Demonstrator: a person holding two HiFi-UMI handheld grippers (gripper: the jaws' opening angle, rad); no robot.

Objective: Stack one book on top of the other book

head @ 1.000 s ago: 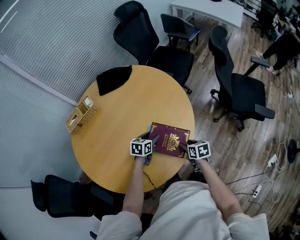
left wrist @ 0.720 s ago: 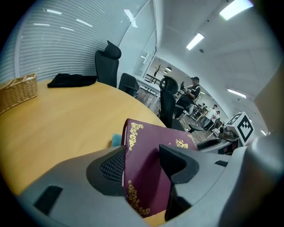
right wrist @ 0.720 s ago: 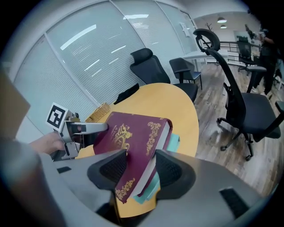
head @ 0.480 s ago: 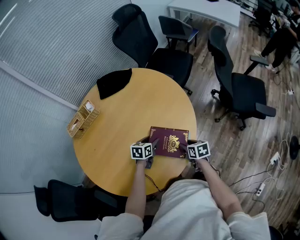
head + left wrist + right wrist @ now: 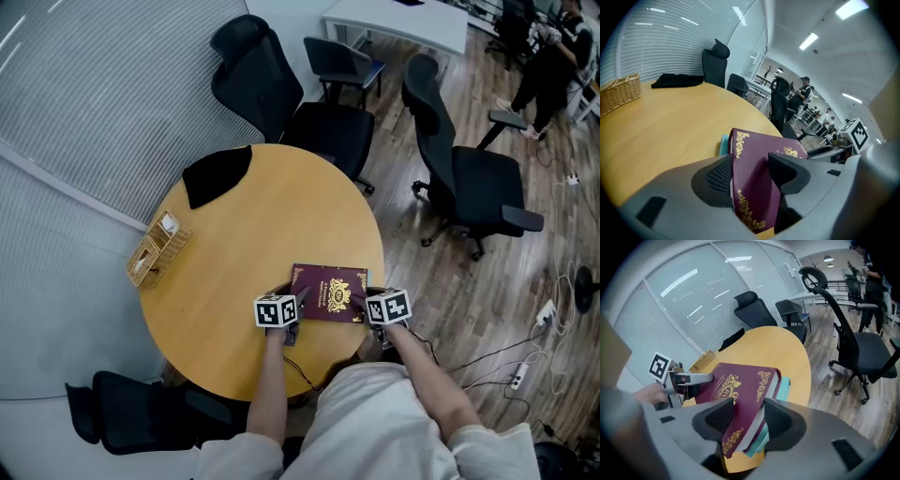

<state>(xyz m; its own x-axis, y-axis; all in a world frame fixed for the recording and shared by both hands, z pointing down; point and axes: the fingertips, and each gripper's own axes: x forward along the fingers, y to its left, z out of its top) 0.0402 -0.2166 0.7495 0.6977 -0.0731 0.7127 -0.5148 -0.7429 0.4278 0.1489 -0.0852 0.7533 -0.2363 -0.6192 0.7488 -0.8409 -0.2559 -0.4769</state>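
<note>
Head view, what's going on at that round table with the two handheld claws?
A person at the round wooden table works a handheld claw in each hand. The left claw and the right claw are each closed on an opposite end of a maroon book with gold ornament. That book lies over a teal book, which peeks out beneath it near the table's edge. The stack looks made, but neither claw has let go.

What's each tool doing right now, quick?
Left tool: closed on one end of the maroon book.
Right tool: closed on its other end; the teal book lies underneath.
</note>
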